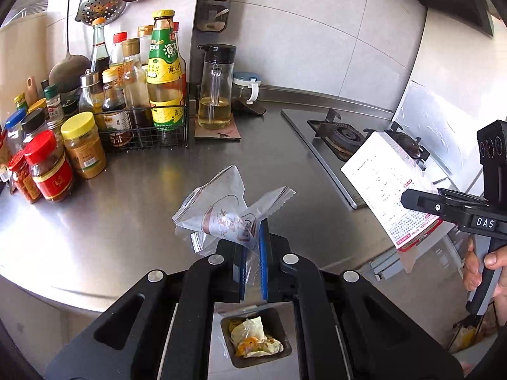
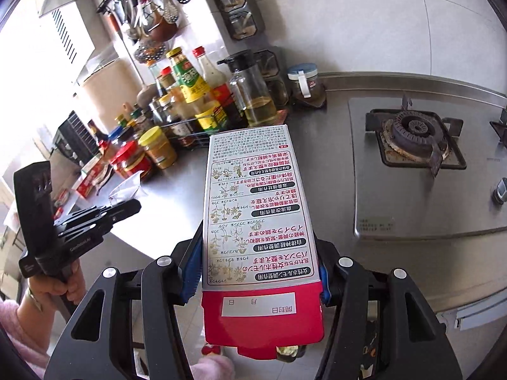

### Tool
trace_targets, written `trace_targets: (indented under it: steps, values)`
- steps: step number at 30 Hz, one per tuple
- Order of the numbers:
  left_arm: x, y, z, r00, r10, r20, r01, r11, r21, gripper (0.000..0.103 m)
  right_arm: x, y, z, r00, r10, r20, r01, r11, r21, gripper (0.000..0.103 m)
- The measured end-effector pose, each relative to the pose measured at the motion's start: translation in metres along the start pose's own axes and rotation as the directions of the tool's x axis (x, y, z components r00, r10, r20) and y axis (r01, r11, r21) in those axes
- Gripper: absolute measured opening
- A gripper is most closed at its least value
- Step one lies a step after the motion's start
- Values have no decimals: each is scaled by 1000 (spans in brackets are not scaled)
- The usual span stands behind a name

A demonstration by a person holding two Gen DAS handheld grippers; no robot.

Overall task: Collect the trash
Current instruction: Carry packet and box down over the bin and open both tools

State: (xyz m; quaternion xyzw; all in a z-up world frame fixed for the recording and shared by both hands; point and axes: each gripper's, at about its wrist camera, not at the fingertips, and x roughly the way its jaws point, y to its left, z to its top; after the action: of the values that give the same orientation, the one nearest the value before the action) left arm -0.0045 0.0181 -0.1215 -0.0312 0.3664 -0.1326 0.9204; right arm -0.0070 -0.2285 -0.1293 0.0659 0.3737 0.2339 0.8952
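We see blue pads on the black fingers (image 1: 263,253) of our left gripper (image 1: 252,253), pressed on a clear plastic wrapper (image 1: 221,215) printed in reddish brown. Our right gripper (image 2: 258,272), also black with blue pads, carries a box (image 2: 258,209) with a silver-white face, black and red print, and a red end with a white label. The worktop (image 1: 126,196) is brushed grey steel. One jar (image 1: 84,145) is yellow-lidded, another (image 1: 49,167) red-lidded.
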Motion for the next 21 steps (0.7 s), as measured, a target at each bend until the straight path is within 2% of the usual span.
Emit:
trace_targets:
  steps: [7,13,16,21]
  values:
    - [-20,-15,-57,997,-18,-71,21,999,31,5,-9,15,-63,991,81,-106,-90,993,-77,57]
    - [-5,-23,-107,985,-59,-164,63,998,21,5,16,19,-116,958,135,-254,-159,984,-78,57]
    - [16,-24,-128,974,-82,-210,84,996,2,5,43,13,-146,934,133,-333,-162,985,-60,57]
    - [63,-17,-158,956,-106,-273,87,993,-82,5,104,-12,-194,897,90,-434,-83,996,36,57]
